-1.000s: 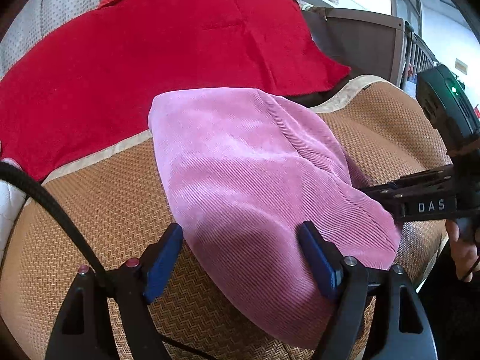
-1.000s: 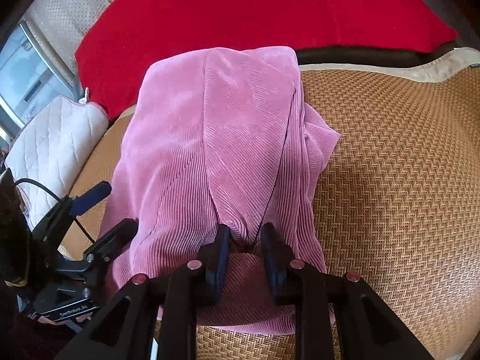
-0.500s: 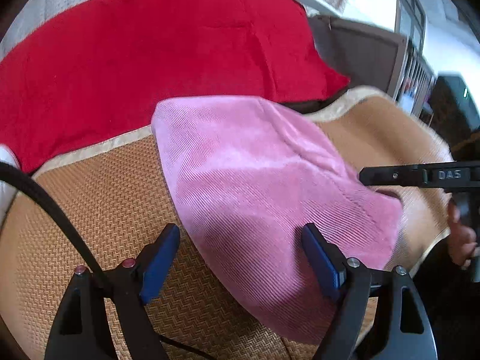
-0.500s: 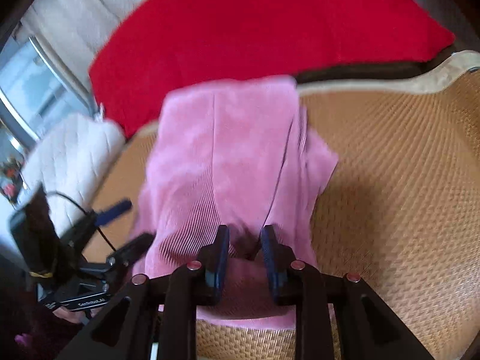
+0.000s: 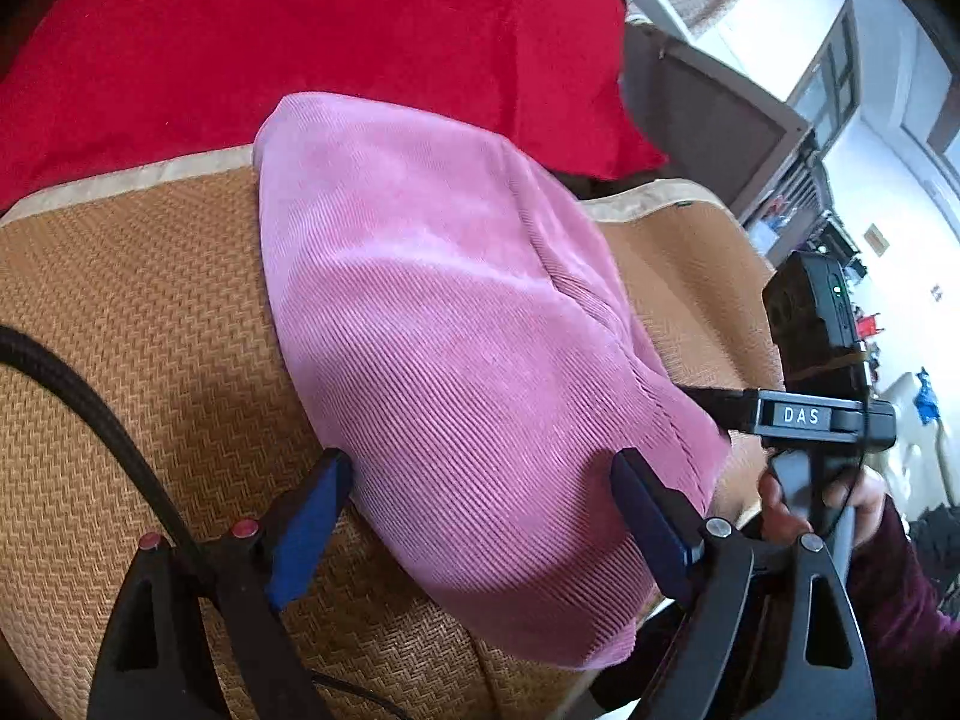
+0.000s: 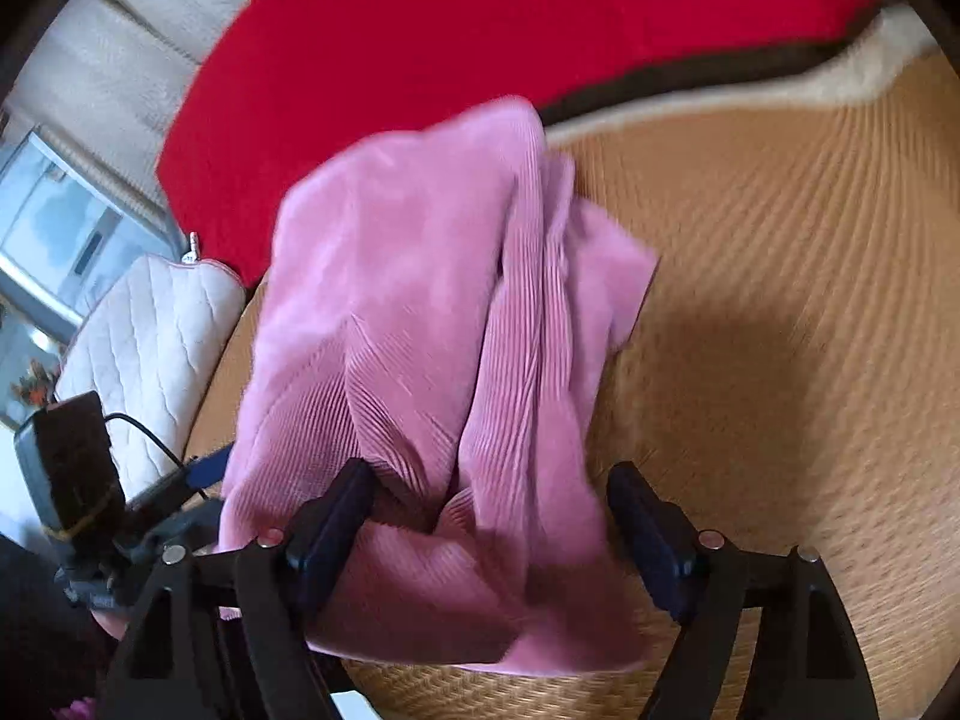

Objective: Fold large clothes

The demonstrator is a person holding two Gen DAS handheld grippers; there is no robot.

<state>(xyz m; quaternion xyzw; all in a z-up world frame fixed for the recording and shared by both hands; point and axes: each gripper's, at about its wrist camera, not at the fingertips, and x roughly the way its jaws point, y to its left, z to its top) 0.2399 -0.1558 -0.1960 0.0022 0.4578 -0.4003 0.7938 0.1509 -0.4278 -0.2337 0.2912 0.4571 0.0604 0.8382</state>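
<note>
A pink corduroy garment (image 5: 456,324) lies folded on a woven straw mat (image 5: 132,312). My left gripper (image 5: 480,468) hovers over its near edge; the jaws are opening and the blue pads (image 5: 306,516) stand clear of the cloth on both sides. In the right wrist view the same garment (image 6: 420,312) is bunched in folds. My right gripper (image 6: 492,474) is opening around its near end, with cloth between the pads (image 6: 651,540) but not pinched. The right gripper (image 5: 804,417) also shows at the garment's right edge, held by a hand (image 5: 780,504).
A red blanket (image 5: 312,48) covers the back behind the mat. A white quilted cushion (image 6: 150,330) lies left of the mat, with a window behind it. A dark cabinet (image 5: 714,120) stands at the far right. The mat's right part (image 6: 780,300) is bare.
The right gripper's jaws, shut on a pink fold before, now stand wide apart and the fold has dropped. The left gripper has rolled and shifted slightly, its jaws a little wider.
</note>
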